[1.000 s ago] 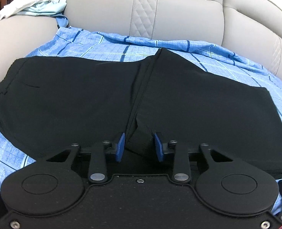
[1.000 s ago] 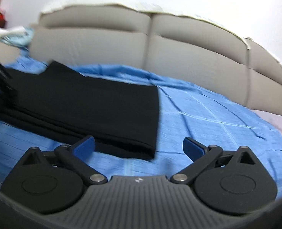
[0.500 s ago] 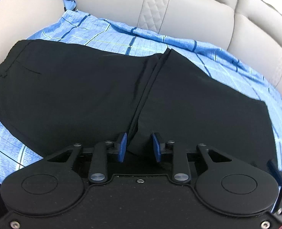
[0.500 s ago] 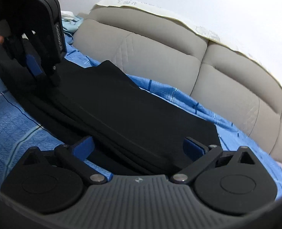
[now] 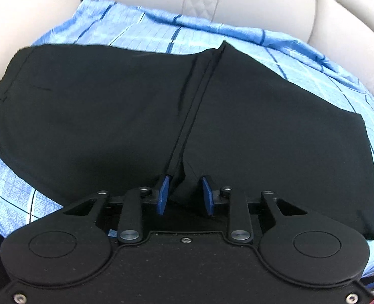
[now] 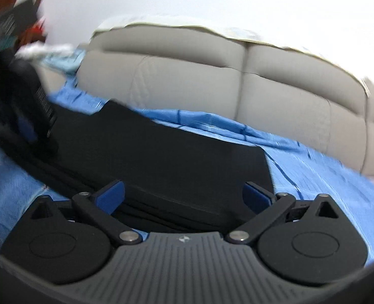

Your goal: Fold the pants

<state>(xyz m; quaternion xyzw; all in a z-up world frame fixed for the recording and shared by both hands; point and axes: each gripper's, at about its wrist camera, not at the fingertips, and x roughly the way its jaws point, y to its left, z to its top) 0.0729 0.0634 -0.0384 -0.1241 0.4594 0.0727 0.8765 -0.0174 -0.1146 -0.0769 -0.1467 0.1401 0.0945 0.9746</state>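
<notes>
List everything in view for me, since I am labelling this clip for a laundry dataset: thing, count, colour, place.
pants: one pair, black, spread flat on the sheet, a fold ridge running up the middle
sheet: one, blue check, covering the sofa seat under the pants
sofa: one, beige, cushioned back behind the sheet
cloth heap: pale, blurred, on the far left of the sofa; count unclear
wall: white, behind the sofa
left gripper: one, black with blue pads, a bunched ridge of the pants between its pads
right gripper: one, black with blue pads, open, at the near edge of the pants
</notes>
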